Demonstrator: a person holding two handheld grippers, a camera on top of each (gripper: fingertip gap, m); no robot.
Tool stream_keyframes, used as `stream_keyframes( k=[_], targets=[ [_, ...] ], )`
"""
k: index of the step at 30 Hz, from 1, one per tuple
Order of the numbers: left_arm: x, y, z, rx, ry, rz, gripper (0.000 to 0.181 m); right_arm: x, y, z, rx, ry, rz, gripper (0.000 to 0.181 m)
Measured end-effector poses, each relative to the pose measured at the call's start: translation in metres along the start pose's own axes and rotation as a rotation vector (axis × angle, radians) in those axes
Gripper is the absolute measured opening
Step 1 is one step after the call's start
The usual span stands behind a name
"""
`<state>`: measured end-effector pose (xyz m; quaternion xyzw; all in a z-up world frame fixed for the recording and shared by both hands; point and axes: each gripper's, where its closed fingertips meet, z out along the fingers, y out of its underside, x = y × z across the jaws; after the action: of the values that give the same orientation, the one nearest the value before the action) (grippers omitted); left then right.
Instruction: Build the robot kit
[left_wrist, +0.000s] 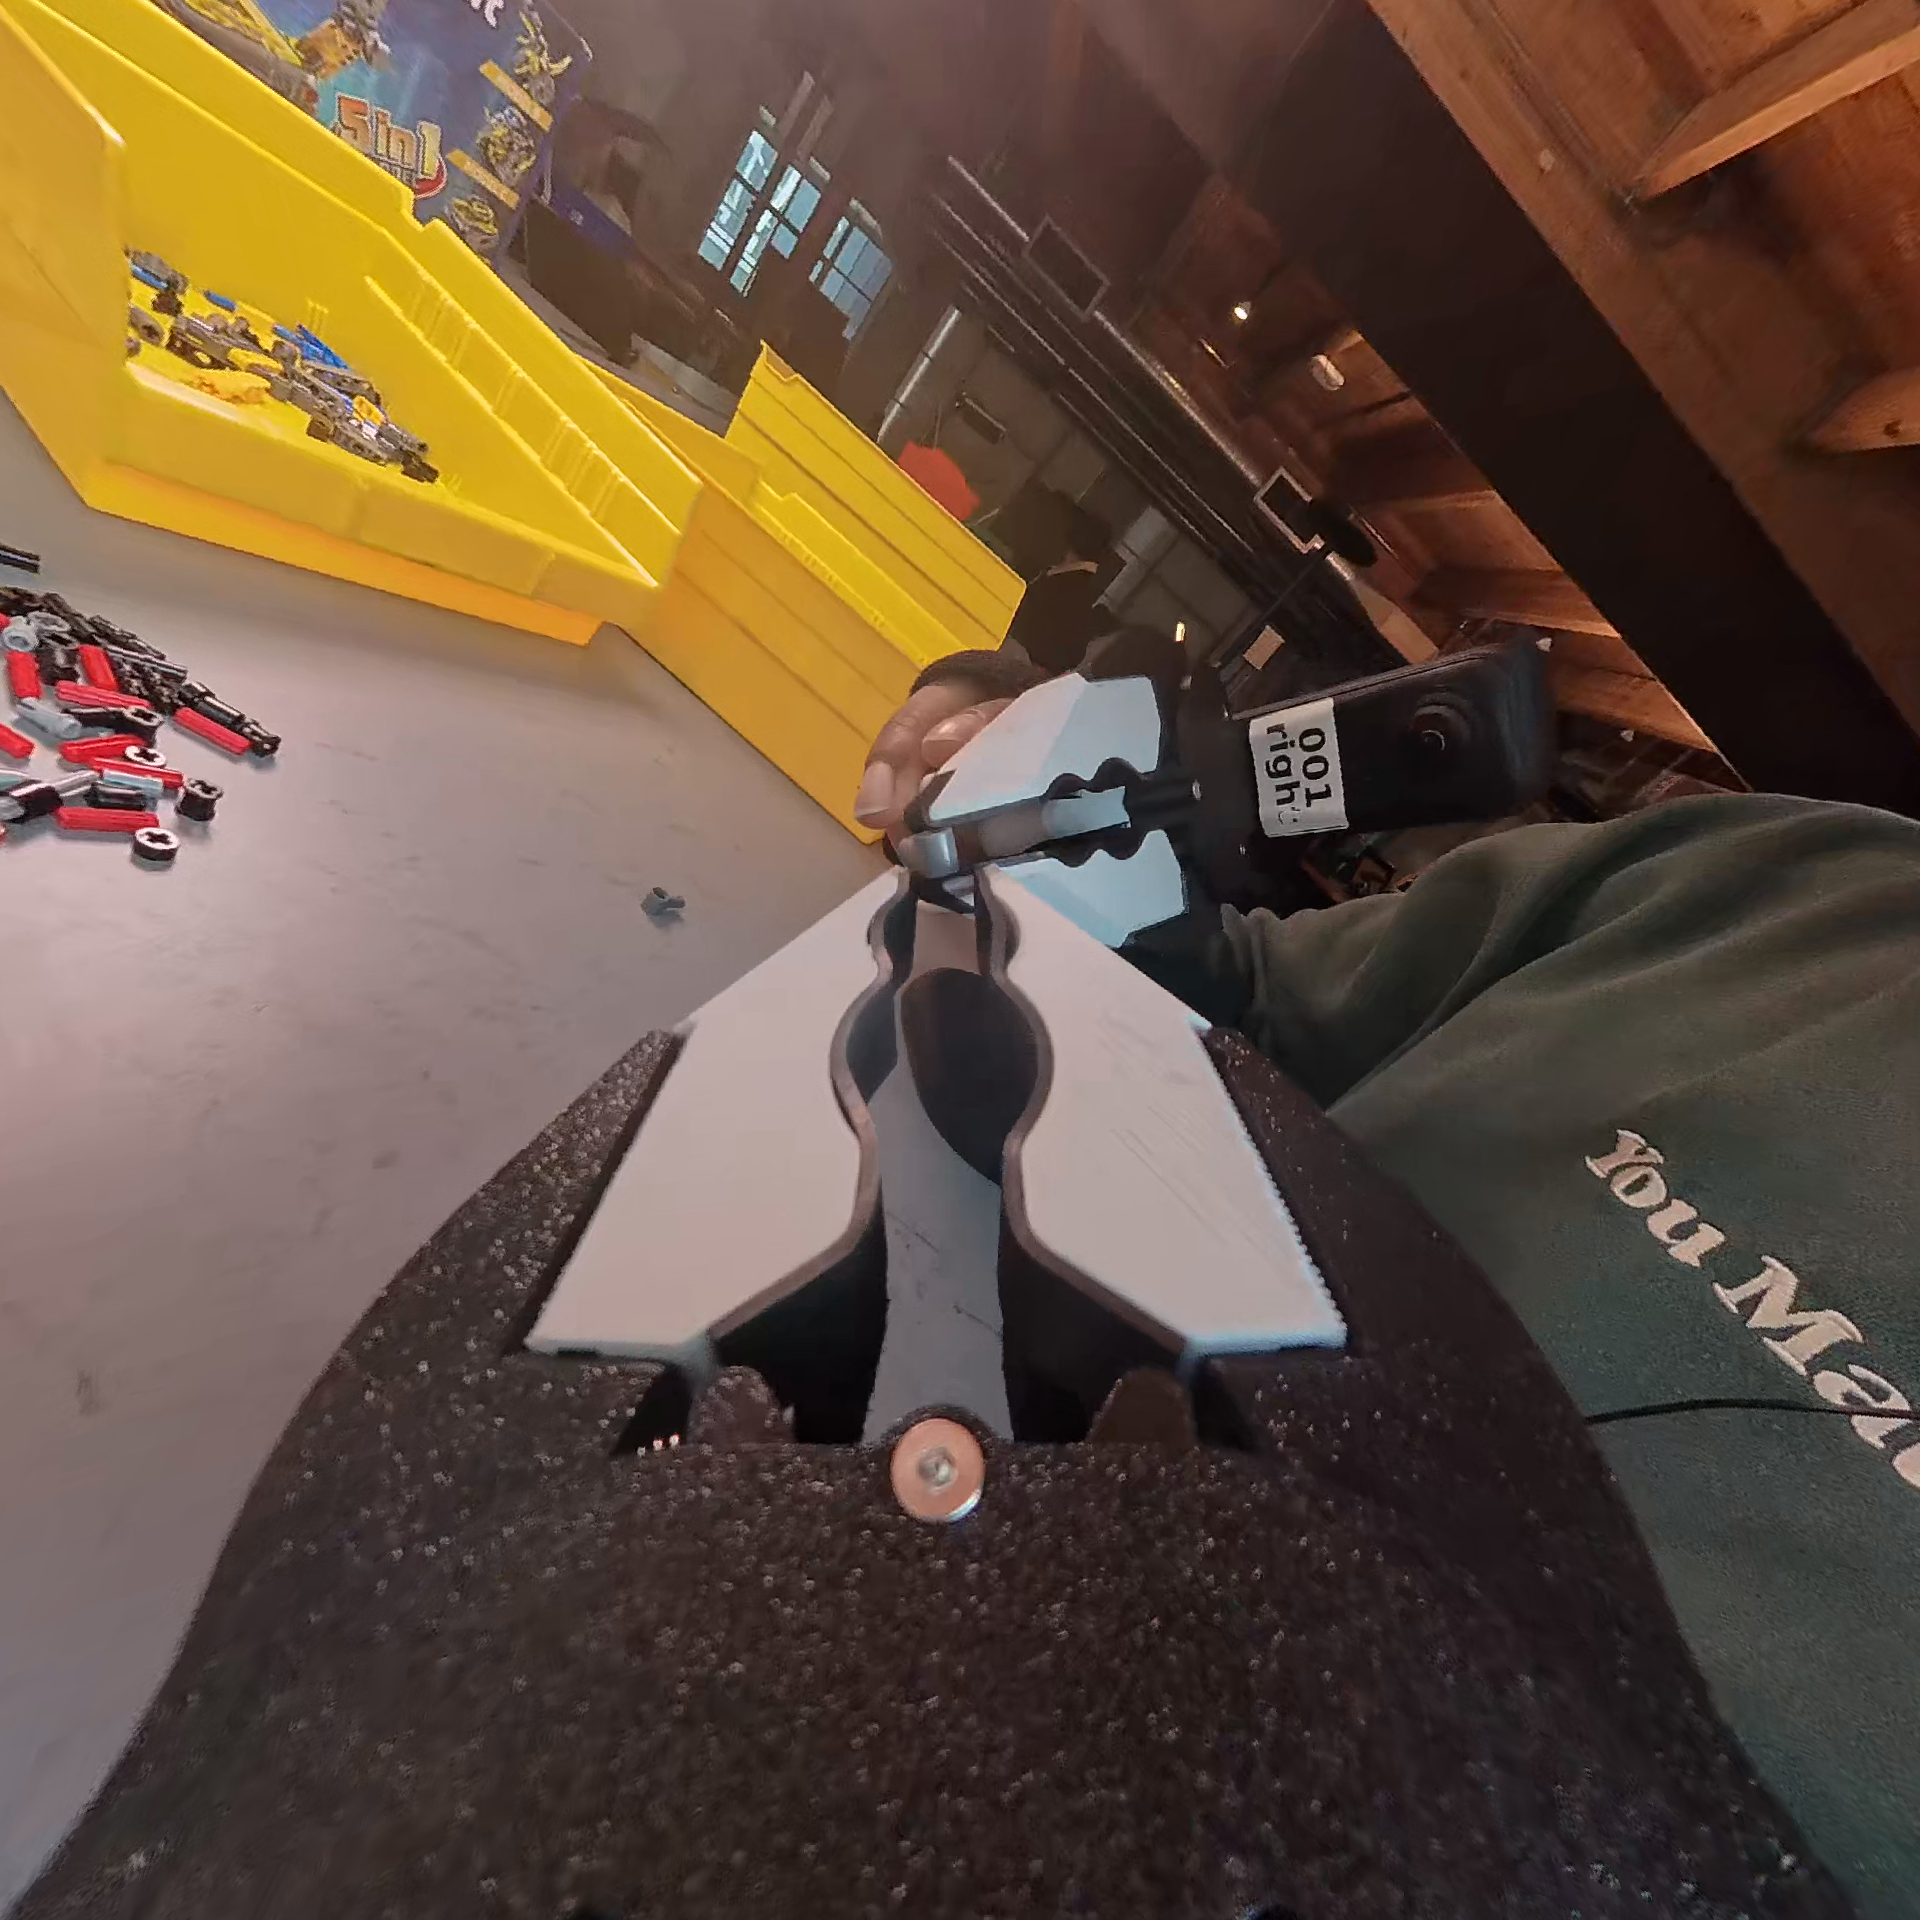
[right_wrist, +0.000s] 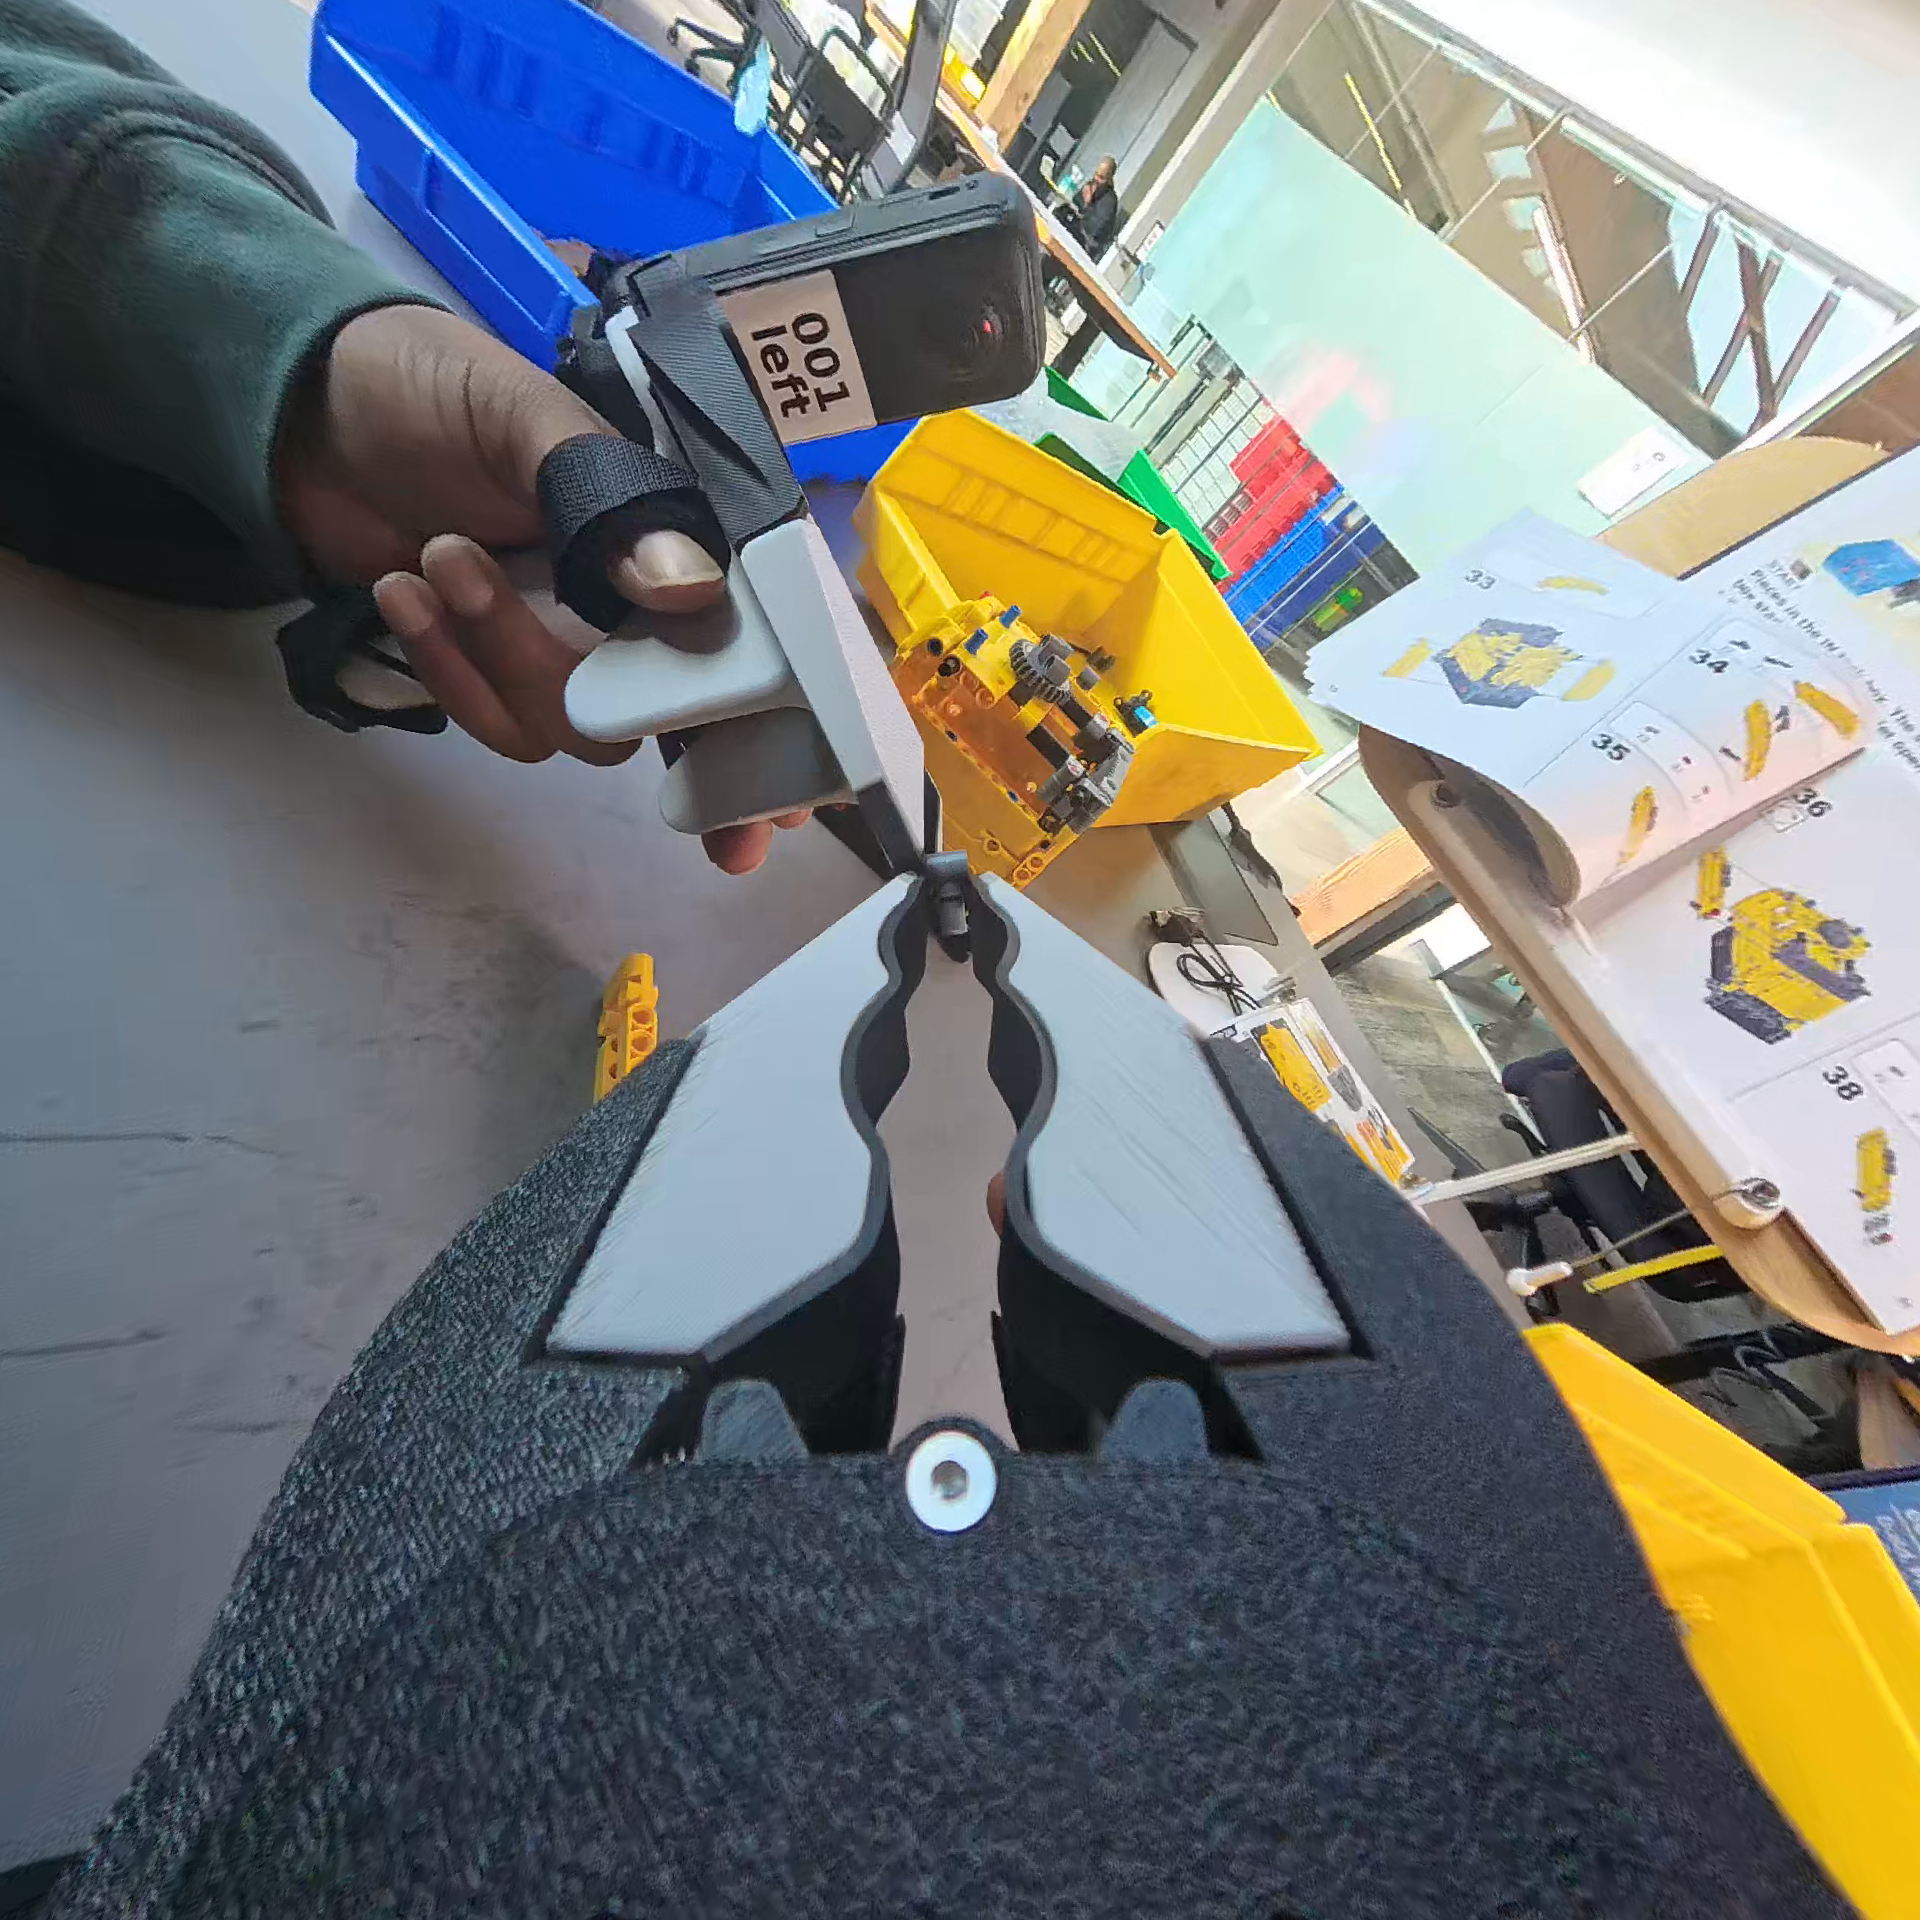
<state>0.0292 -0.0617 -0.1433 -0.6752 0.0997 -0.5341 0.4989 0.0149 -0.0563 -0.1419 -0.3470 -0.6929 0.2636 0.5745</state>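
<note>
Above the grey bench (left_wrist: 312, 1039), the left claw (left_wrist: 940, 883) and right claw (right_wrist: 945, 894) are meeting tip to tip, each pinching narrow on a small grey-and-black connector piece (right_wrist: 948, 902).

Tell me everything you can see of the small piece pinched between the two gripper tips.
The small grey piece looks like a plastic building-toy connector: a pale grey rounded sleeve with a dark pin part. It hangs in the air above the grey table, clamped in the right gripper; the left gripper meets it tip to tip. Finer detail is too small to tell.
</note>
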Motion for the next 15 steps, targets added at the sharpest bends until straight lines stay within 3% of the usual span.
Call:
stream_keyframes(
  k=[15],
  targets=[
    [0.0067, -0.0049, -0.0051, 0.018, 0.061, -0.032, 0.005, -0.0047, -0.0077, -0.0067, 0.049, 0.013, 0.016, 0.007]
  ],
)
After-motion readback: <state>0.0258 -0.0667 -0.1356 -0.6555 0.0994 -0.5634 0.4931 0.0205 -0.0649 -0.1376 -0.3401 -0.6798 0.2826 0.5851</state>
